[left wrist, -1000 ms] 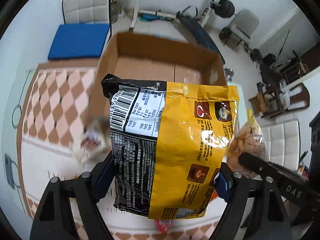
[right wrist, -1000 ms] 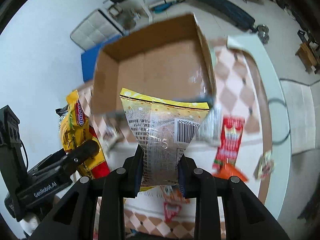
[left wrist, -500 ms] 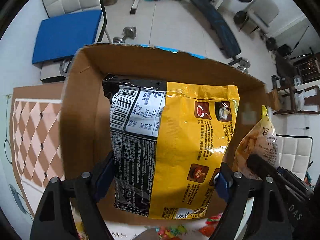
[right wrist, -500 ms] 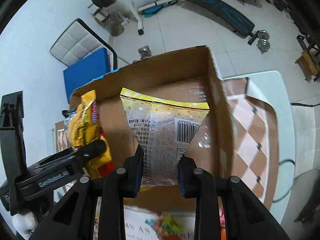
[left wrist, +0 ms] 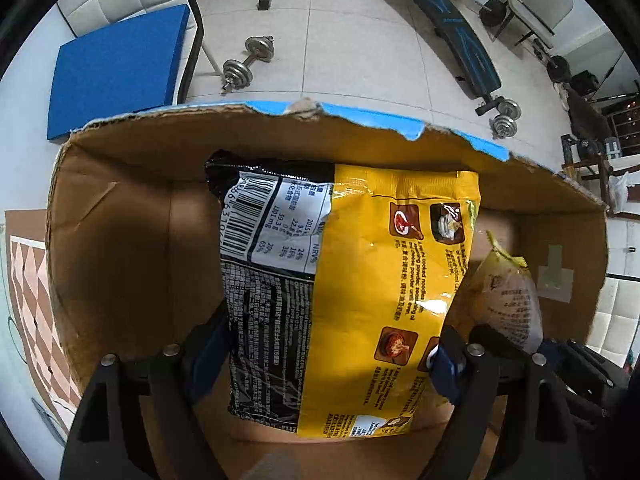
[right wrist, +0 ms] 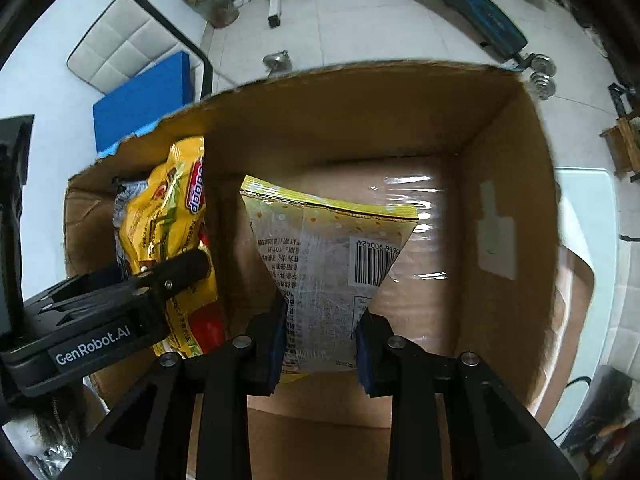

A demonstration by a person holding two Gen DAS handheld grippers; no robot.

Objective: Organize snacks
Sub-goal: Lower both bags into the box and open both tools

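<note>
Left gripper (left wrist: 324,356) clamping yellow-black packet (left wrist: 360,280); right gripper (right wrist: 320,336) (its view only) pinching clear bag (right wrist: 320,276).

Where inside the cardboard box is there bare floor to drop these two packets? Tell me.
Bare floor shows on the cardboard box's right side, between the pale yellow packet in the right claw and the right wall with its tape patch. More lies by the left wall. The middle is crowded: the yellow and black packet in the left claw hangs beside the other.
</note>
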